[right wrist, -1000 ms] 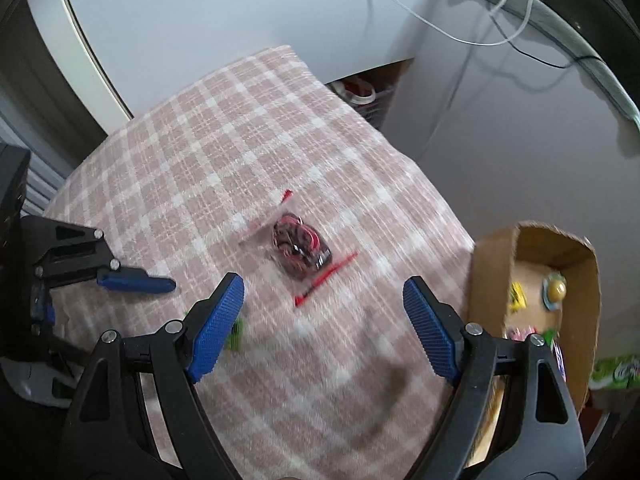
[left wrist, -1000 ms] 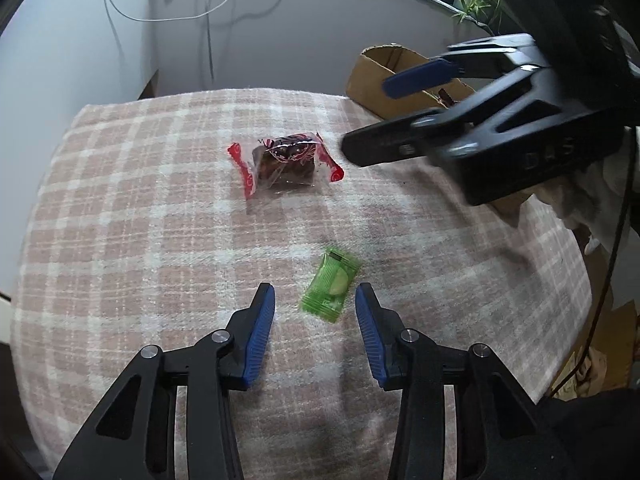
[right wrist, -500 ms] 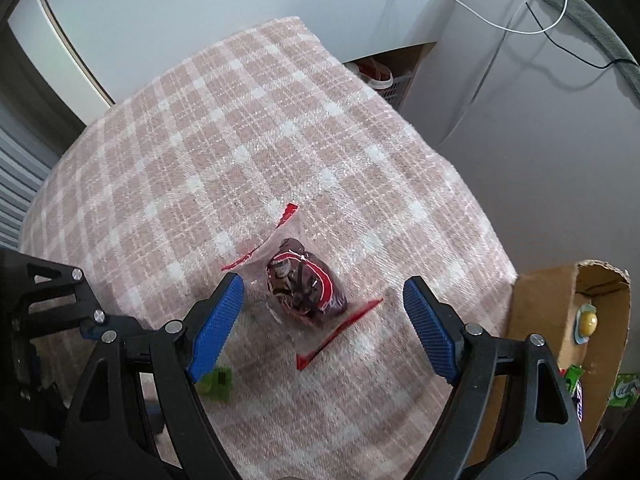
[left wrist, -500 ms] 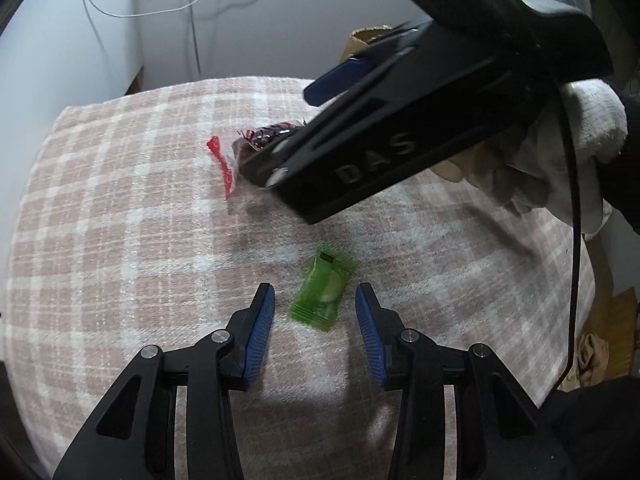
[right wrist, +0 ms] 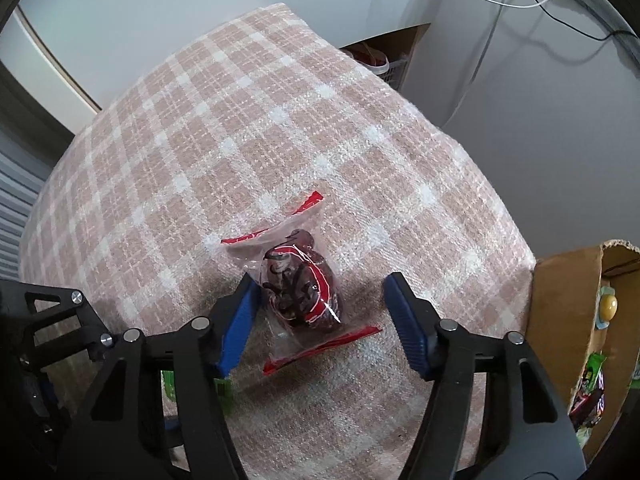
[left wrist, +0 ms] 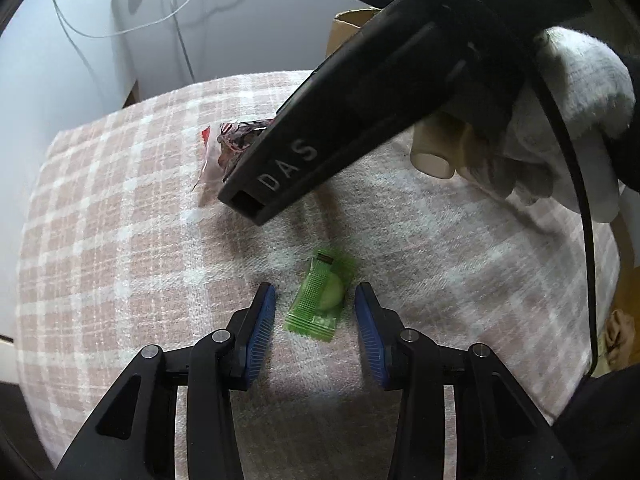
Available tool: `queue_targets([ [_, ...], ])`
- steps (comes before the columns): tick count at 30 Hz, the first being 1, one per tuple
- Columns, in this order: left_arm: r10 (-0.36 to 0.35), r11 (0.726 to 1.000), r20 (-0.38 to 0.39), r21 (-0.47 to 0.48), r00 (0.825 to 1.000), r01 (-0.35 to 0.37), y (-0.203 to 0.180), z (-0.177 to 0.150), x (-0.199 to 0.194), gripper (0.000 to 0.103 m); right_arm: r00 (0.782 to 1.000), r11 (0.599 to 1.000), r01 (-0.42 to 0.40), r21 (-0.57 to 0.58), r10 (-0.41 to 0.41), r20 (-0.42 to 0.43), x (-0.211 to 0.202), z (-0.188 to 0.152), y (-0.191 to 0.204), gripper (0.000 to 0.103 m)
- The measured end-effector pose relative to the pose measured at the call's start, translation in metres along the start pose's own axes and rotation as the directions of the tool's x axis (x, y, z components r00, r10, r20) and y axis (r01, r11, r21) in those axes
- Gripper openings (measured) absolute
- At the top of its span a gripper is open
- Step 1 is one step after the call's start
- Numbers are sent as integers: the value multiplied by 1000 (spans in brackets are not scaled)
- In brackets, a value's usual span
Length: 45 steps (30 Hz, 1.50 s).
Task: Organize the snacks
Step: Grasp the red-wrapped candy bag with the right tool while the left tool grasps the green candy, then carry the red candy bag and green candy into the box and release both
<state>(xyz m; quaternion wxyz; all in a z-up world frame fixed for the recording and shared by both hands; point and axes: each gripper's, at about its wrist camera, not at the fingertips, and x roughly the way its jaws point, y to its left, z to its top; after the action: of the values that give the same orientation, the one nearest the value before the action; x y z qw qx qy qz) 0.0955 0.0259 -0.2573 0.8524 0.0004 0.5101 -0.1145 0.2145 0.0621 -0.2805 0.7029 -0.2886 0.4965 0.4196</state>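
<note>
A green candy packet [left wrist: 318, 300] lies flat on the pink checked cloth [left wrist: 120, 240]. My left gripper [left wrist: 314, 290] stands open around it, its blue pads apart from the wrapper on both sides. A clear packet with red ends and a dark snack inside [right wrist: 300, 288] lies between the jaws of my right gripper [right wrist: 322, 280]. Those jaws are closing: the left pad is at the wrapper's edge and the right pad is still clear of it. In the left wrist view the right gripper's black finger [left wrist: 320, 140] hides most of that packet [left wrist: 236, 144].
An open cardboard box [right wrist: 560, 320] holding several snacks stands off the cloth's right edge. A gloved hand [left wrist: 560, 120] holds the right gripper. White walls with loose cables lie behind, and a small crate [right wrist: 384, 60] sits beyond the far edge.
The right gripper came down over the red packet and its jaws narrowed around it. The left gripper moved forward, so the green packet now lies between its tips.
</note>
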Motion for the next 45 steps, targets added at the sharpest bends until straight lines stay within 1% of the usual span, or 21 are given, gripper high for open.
queue_targets([
  [2,2,1000,3,-10,1000,-2,-4,-1,2,33,1000,1000,15,7,-15,2,0,0,-2,55],
  [3,1,1000,5,-21,1000,-1,-3,-1,3,31,1000,1000,17,14,-18,3,0,0,-4,52],
  [5,0,999,10,-44,1000,0,0,-2,3,24,1000,999,16,29,-16,4,-3,-2,-9,44],
  [7,1,998,14,-59,1000,0,3,-3,2,22,1000,999,19,44,-19,3,-5,-3,-14,39],
  [8,0,998,15,-64,1000,1,3,-3,2,22,1000,998,21,53,-21,2,-6,-4,-17,38],
  [12,-8,995,21,-100,1000,10,9,-4,4,21,1000,996,18,84,-19,8,-8,-14,-24,36],
  [19,-9,983,38,-184,999,16,19,-10,3,20,999,990,27,136,-32,32,-18,-44,-25,35],
  [23,-3,970,47,-242,999,14,28,-9,-2,20,997,983,21,185,-34,66,-32,-62,-21,34],
  [27,3,962,62,-274,998,14,41,-17,-13,20,993,970,-1,242,-27,114,-52,-81,-21,34],
  [33,16,963,90,-270,996,9,37,-9,-37,20,986,945,-29,324,-26,164,-84,-103,-30,34],
  [37,19,969,123,-248,992,12,31,0,-57,20,980,933,-23,360,-50,193,-114,-117,-40,34],
  [38,18,971,133,-240,991,15,30,4,-61,20,979,930,-24,367,-53,198,-117,-115,-43,34],
  [40,13,974,148,-227,989,21,25,13,-64,20,975,921,-25,389,-63,212,-132,-122,-51,34],
  [42,4,977,166,-211,986,32,20,22,-70,20,972,914,-19,405,-78,221,-137,-122,-57,34],
  [45,-8,982,186,-186,982,43,14,36,-73,20,966,903,3,430,-114,233,-154,-134,-68,34],
])
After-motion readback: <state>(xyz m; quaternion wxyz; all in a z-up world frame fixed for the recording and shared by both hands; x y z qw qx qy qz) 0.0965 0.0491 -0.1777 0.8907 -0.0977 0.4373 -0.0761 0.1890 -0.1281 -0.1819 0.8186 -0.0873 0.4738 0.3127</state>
